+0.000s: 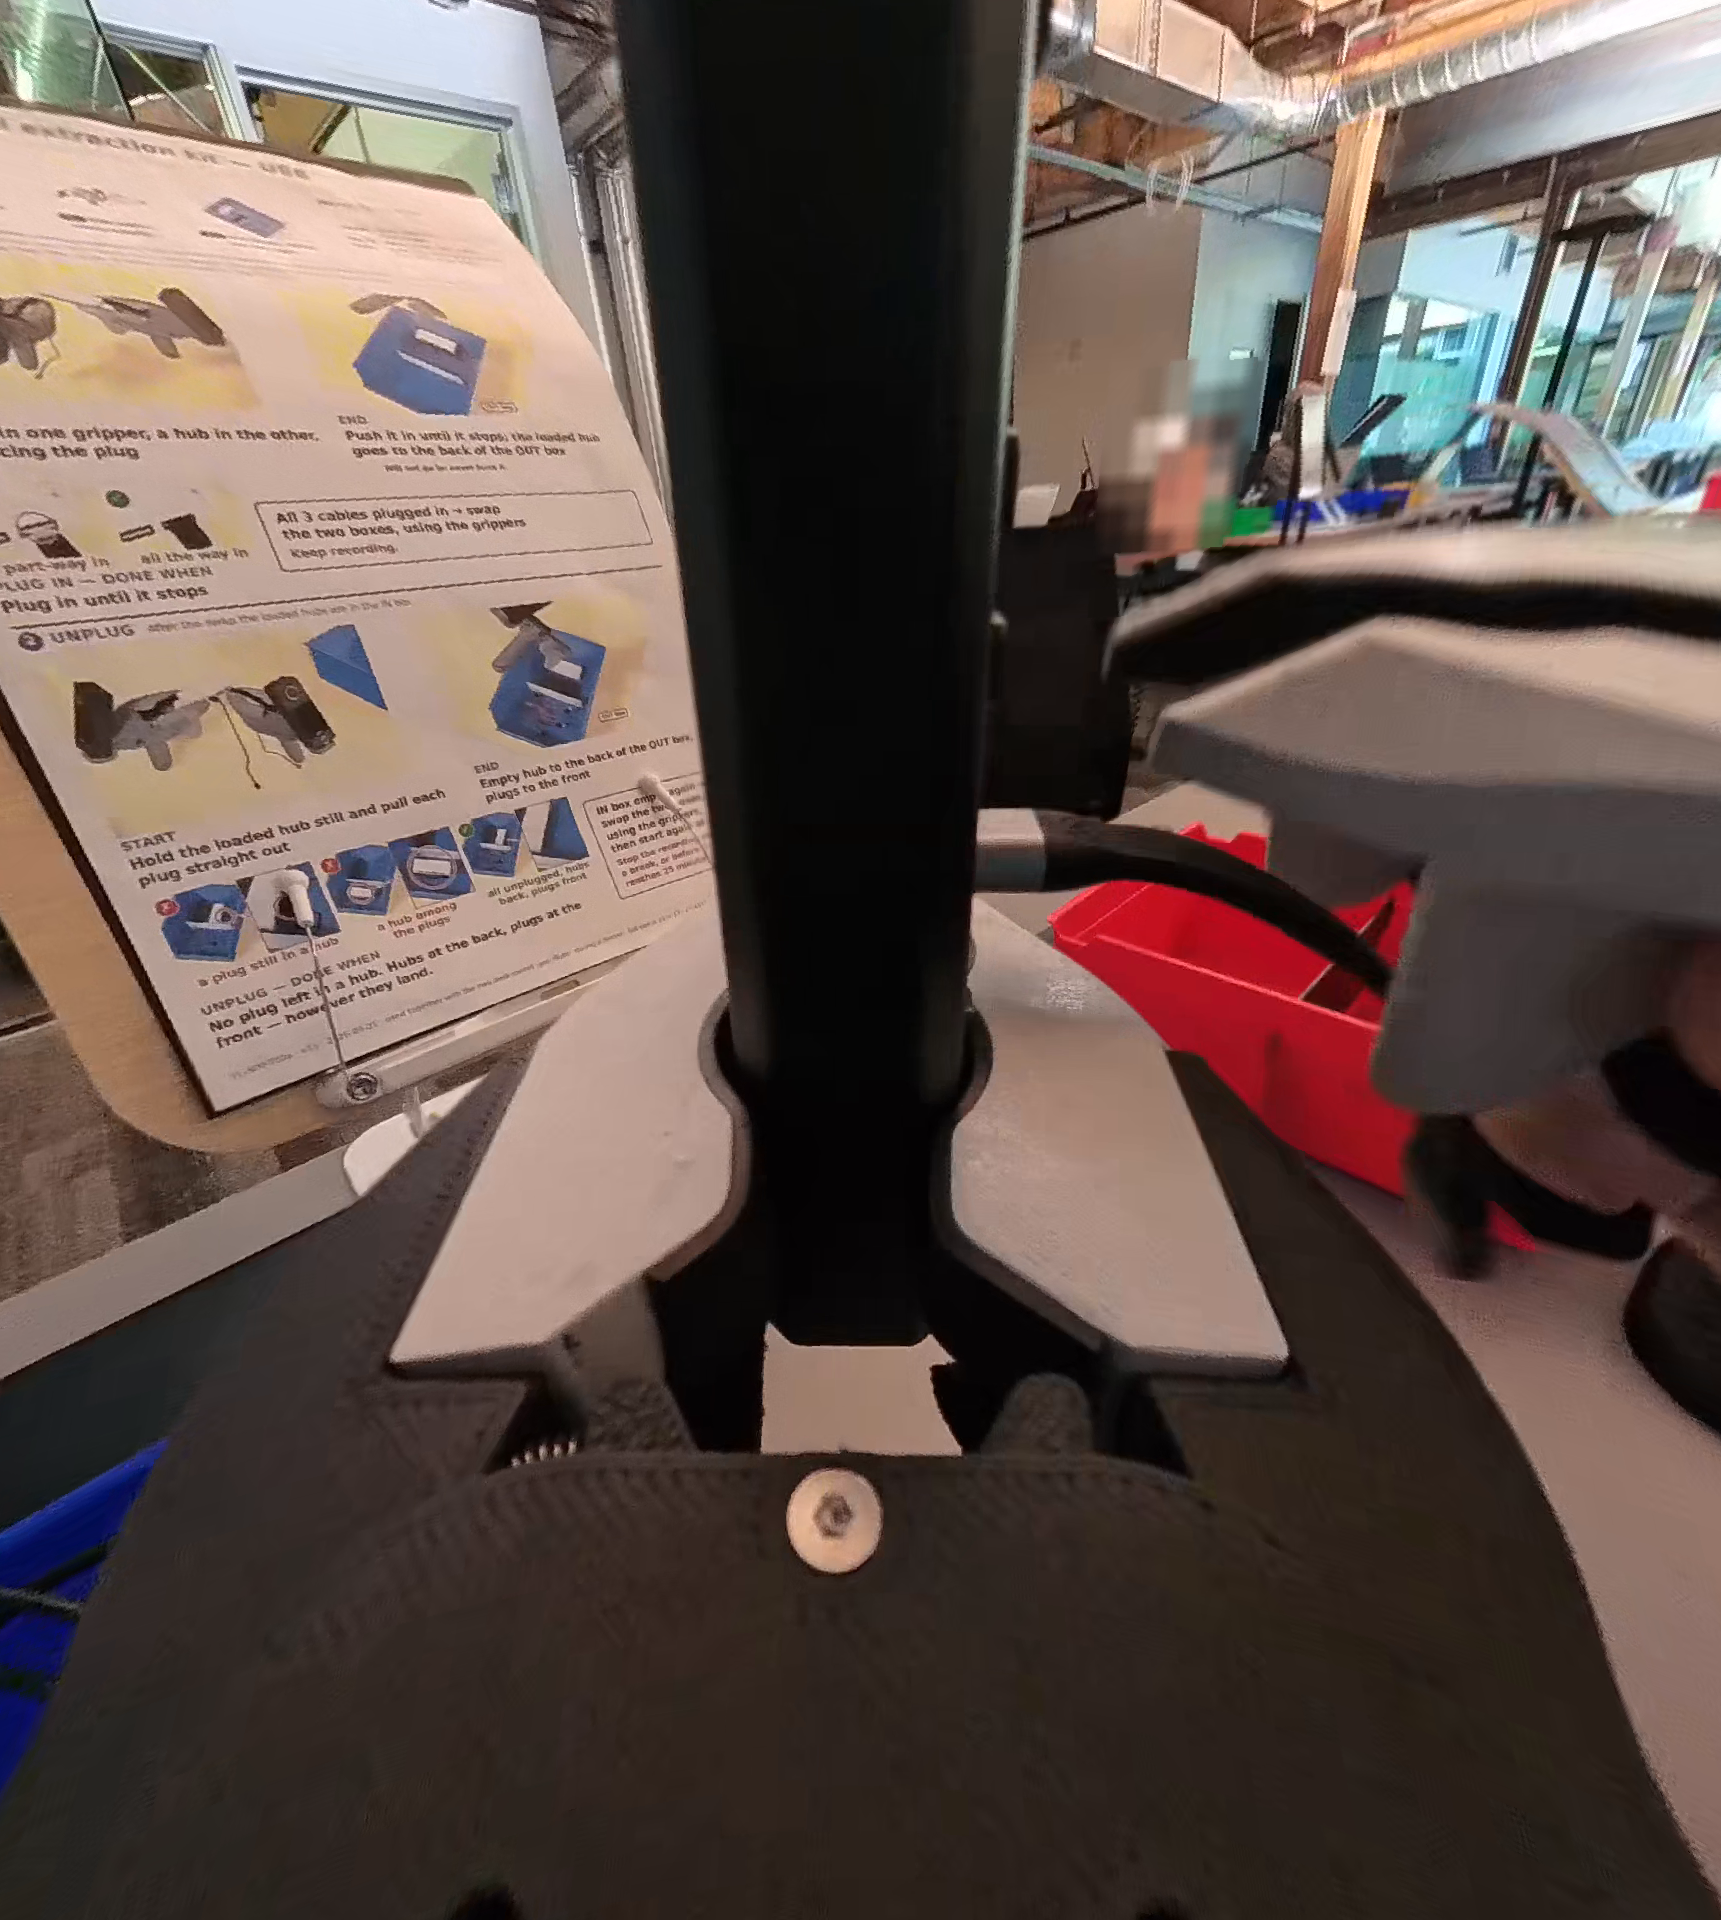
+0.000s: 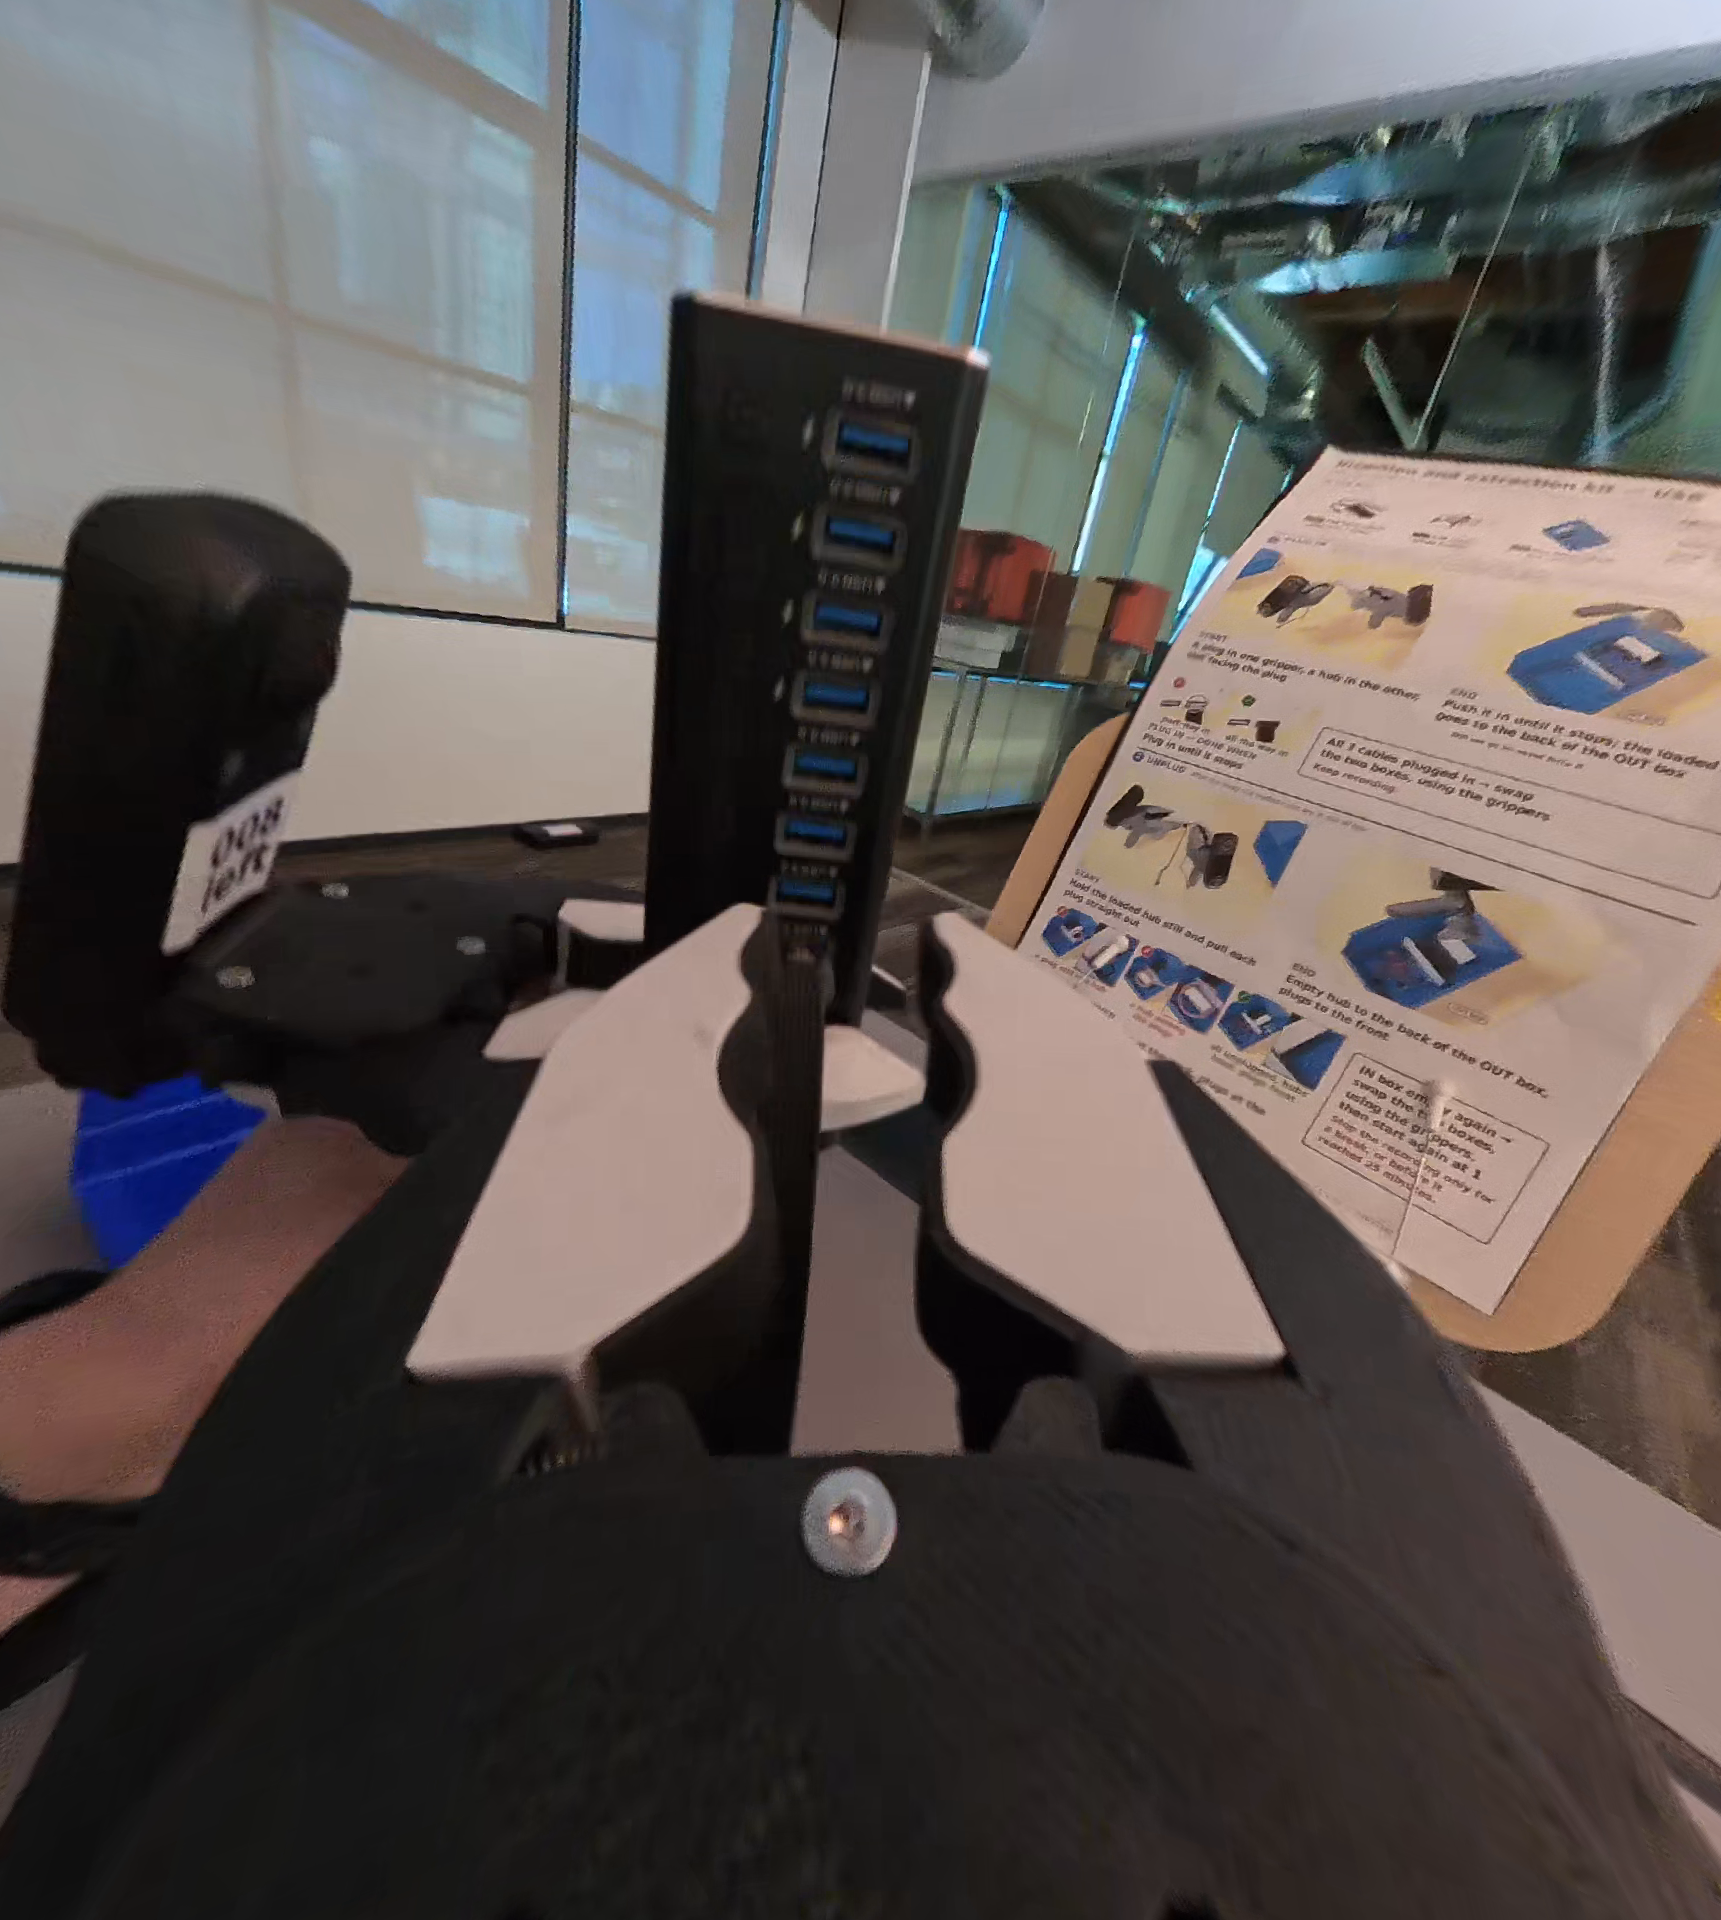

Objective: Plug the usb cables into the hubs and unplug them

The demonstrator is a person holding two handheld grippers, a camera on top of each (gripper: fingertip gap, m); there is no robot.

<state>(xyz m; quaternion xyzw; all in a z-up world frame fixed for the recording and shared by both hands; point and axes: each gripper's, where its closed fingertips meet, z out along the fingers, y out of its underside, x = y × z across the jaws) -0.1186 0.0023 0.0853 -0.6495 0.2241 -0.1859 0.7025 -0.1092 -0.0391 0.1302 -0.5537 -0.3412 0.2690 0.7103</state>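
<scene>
Black hub (image 2: 794, 644) stands tall, pinched tight in the left tongs (image 1: 840, 1049) so its blue ports face the right tongs (image 2: 840, 997); those hold a black cable (image 2: 788, 1122) loosely, plug end aimed at the lowest port, ready to push in.

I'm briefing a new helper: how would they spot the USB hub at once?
Look at the left gripper, shut in front of the propped instruction sheet. Standing upright between its grey fingers is the USB hub, a tall black bar. Only it carries a column of blue ports down one face.
</scene>
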